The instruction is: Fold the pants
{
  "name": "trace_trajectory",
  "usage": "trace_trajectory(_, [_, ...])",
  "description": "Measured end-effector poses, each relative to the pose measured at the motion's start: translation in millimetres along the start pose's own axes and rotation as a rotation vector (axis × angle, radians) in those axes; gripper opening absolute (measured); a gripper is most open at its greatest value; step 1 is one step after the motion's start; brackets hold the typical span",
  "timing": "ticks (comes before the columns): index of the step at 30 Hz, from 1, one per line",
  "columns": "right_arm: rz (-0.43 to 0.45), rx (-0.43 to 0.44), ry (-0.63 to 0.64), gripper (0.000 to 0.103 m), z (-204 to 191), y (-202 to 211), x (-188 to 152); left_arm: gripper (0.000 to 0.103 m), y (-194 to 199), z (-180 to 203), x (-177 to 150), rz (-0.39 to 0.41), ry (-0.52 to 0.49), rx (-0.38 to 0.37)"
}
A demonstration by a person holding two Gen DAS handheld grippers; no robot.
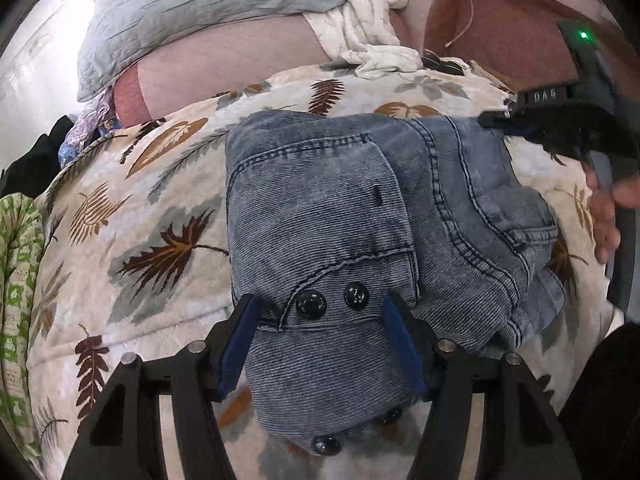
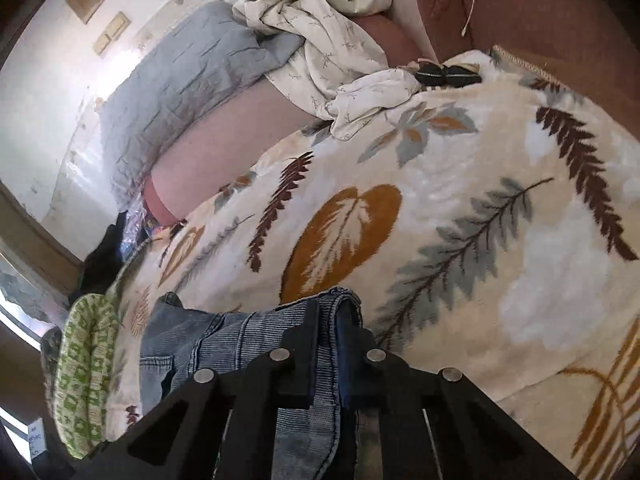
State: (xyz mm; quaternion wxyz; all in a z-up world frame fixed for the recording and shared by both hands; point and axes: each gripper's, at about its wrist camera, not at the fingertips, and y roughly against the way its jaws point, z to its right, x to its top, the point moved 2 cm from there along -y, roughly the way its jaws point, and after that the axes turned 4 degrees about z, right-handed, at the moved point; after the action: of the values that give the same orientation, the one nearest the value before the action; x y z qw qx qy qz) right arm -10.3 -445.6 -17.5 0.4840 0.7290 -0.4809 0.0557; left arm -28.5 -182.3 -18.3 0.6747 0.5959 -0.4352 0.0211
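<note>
Blue-grey denim pants (image 1: 340, 208) lie bunched on a leaf-print blanket (image 1: 160, 200), with two black buttons at the near end. My left gripper (image 1: 320, 344) is open, its blue pads (image 1: 240, 344) standing on either side of the buttoned part, with denim lying flat between them. My right gripper (image 1: 496, 120) is shut on the far right edge of the pants, held by a person's hand (image 1: 604, 216). In the right wrist view the right gripper (image 2: 330, 332) pinches a folded denim edge (image 2: 340, 300) between its fingers. The rest of the pants (image 2: 200, 344) trails to the left.
A grey quilted pillow (image 1: 180, 12) and a crumpled white cloth (image 1: 360, 20) lie at the far end of the bed. A green patterned cloth (image 1: 16, 280) hangs at the left edge. A small black item (image 2: 444, 72) sits at the blanket's far edge (image 2: 520, 64).
</note>
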Motion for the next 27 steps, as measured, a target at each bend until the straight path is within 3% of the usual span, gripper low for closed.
trace_trajectory(5, [-0.039, -0.075, 0.024, 0.008, 6.7, -1.5, -5.1, 0.066, 11.7, -2.3, 2.8, 0.006, 0.038, -0.052])
trace_trajectory(9, [-0.204, -0.08, 0.002, 0.008, 20.3, -26.6, -21.5, 0.066, 3.1, 4.3, -10.5, -0.048, -0.022, -0.082])
trace_trajectory(12, [-0.153, -0.067, 0.039, 0.014, 16.3, -6.4, -18.4, 0.067, 2.0, -0.2, -16.8, -0.047, 0.024, -0.103])
trace_trajectory(13, [-0.122, -0.069, 0.055, 0.023, 14.9, 6.5, -17.3, 0.067, 2.9, 1.9, -17.6, -0.046, 0.006, -0.098])
trace_trajectory(14, [-0.096, -0.076, 0.058, 0.044, 15.3, 17.7, -17.2, 0.067, 3.3, 3.7, -18.2, -0.044, -0.007, -0.094])
trace_trajectory(16, [-0.015, -0.061, 0.057, 0.063, 13.0, 44.8, -20.7, 0.067, 2.8, 5.7, -19.5, -0.036, -0.013, -0.084])
trace_trajectory(19, [0.038, 0.058, 0.128, 0.063, -8.4, 70.4, -29.1, 0.067, 3.7, 6.0, -21.4, -0.022, -0.011, -0.08])
trace_trajectory(21, [0.009, 0.1, 0.169, 0.063, -24.0, 71.9, -45.2, 0.067, 4.9, 4.0, -21.1, -0.017, 0.004, -0.087])
trace_trajectory(24, [-0.048, 0.073, 0.263, 0.059, -47.5, 60.2, -71.1, 0.067, 5.5, 2.1, -21.7, -0.01, 0.012, -0.096])
trace_trajectory(27, [-0.121, 0.034, 0.298, 0.047, -55.1, 42.1, -85.6, 0.067, 6.3, 1.6, -22.8, 0.0, 0.012, -0.094])
